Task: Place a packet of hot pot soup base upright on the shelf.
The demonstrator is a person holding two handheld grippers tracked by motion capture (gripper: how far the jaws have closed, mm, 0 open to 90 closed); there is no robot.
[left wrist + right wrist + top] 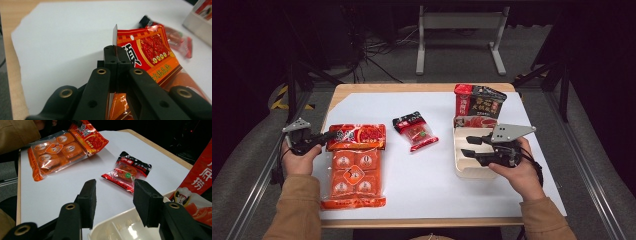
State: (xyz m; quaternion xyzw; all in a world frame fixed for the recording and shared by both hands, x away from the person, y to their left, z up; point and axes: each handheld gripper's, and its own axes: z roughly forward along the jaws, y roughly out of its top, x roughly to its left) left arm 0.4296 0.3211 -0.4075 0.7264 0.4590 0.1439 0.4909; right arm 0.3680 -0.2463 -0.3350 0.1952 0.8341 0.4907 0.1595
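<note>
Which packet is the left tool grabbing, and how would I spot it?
Start at the white sheet covering the table. On its left side lies the big orange packet, its red top edge pinched in the left gripper. Unlike the small red-and-black packet mid-sheet, it shows six orange blocks.

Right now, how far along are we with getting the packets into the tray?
One red-and-black packet already leans in the tray. In hand: the left claw is shut on the top edge of the big orange packet, which mostly lies on the table. The right claw hovers open over the tray. The small red packet is untouched.
</note>
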